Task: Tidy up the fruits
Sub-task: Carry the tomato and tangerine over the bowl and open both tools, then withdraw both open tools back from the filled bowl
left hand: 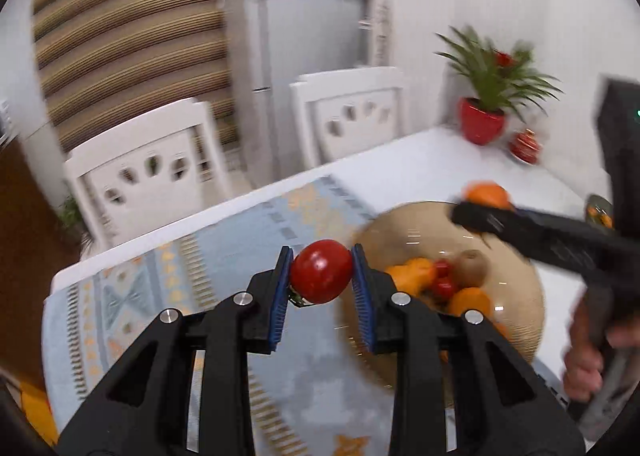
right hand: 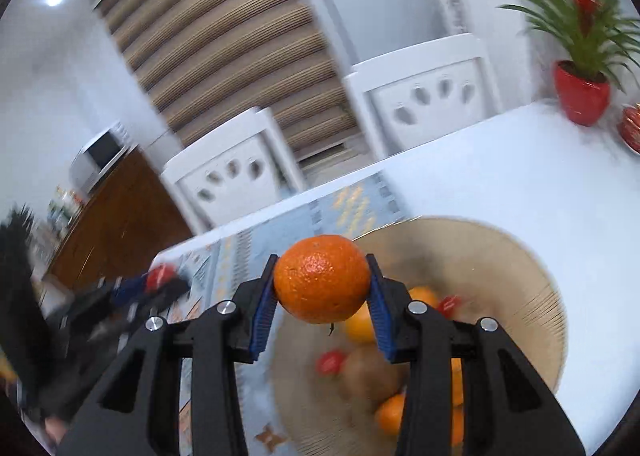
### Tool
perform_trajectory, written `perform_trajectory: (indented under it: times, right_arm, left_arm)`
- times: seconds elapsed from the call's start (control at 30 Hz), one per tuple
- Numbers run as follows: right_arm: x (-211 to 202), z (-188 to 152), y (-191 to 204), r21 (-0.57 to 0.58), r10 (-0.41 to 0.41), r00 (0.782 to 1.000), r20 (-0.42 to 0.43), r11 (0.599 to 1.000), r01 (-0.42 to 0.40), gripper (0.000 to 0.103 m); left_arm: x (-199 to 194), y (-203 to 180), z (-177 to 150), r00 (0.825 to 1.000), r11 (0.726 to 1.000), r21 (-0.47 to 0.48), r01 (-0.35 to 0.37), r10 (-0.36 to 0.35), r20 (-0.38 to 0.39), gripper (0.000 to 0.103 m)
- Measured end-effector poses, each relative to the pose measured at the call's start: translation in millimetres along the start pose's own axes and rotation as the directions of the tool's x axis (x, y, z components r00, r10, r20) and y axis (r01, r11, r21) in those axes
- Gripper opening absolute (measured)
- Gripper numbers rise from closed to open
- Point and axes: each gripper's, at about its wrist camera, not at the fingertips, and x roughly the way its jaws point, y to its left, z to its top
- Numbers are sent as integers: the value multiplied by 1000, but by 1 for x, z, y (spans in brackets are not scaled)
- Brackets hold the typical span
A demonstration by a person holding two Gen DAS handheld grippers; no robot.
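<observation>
Tomato (left hand: 321, 271) is pinched between the blue pads of my left gripper (left hand: 322, 276), held in the air over the patterned table runner (left hand: 160, 288), just left of the bowl (left hand: 516, 296). Orange (right hand: 322, 279) is clamped the same way in my right gripper (right hand: 322, 288), jaws closed only as far as the fruit allows, up above the bowl's near-left rim. From the left wrist view I see the right gripper reaching in over the bowl's far edge, a hand (left hand: 588, 360) on its grip. Bowl is tan and ribbed, sits on the white table (left hand: 440, 164), holds more oranges (right hand: 360, 322), small red tomatoes (right hand: 331, 362) and a kiwi (left hand: 473, 266). Beyond: two white chairs (left hand: 148, 168), red potted plant (left hand: 486, 104) at the far corner. Both views motion-blurred.
</observation>
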Motion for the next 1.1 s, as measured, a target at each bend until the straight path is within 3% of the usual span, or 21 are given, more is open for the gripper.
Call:
perform_trajectory:
  times: [0.2, 0.27, 0.3, 0.33, 0.37, 0.4, 0.57, 0.67, 0.77, 0.9, 1.0, 1.1]
  right_arm:
    - [21, 9, -46, 22, -4, 998, -70, 1000, 5, 41]
    - [30, 9, -53, 15, -11, 994, -106, 1000, 13, 47]
    - [34, 10, -56, 11, -17, 993, -119, 1000, 19, 74]
    - [37, 9, -59, 6, -22, 991, -130, 1000, 23, 92]
    - [38, 9, -61, 2, -27, 992, -125, 1000, 28, 98]
    - [36, 8, -62, -6, -40, 992, -120, 999, 40, 98]
    - [14, 6, -62, -84, -136, 978, -157, 989, 124, 98]
    - [-14, -13, -54, -135, -127, 980, -151, 985, 107, 98]
    - [-51, -55, -44, -217, -95, 992, -79, 973, 76, 98]
    - [-85, -121, -41, -284, -58, 998, 2, 957, 56, 98]
    - [-85, -156, -47, -290, -59, 998, 36, 955, 67, 98]
    - [-68, -178, -52, -305, -58, 998, 2, 951, 56, 98]
  left_arm:
    - [48, -61, -10, 989, 990, 50, 132, -127, -79, 28]
    - [66, -77, -15, 982, 986, 77, 150, -139, -129, 31]
    - [74, -80, -17, 975, 982, 77, 171, -157, -157, 56]
    - [82, -83, -20, 966, 979, 71, 193, -177, -188, 80]
    - [85, -83, -22, 966, 980, 68, 185, -169, -194, 96]
    - [87, -83, -25, 973, 986, 73, 147, -131, -192, 100]
    - [75, -71, -31, 974, 1000, 14, -20, 23, -226, 100]
    - [51, -60, -36, 971, 990, -62, -129, 113, -211, 100]
    - [13, -59, -60, 978, 973, -146, -177, 157, -138, 100]
    - [-12, -71, -106, 981, 961, -206, -186, 168, -100, 100]
    - [-14, -82, -141, 982, 953, -241, -184, 165, -95, 100]
    - [-1, -91, -169, 975, 946, -241, -215, 194, -107, 100]
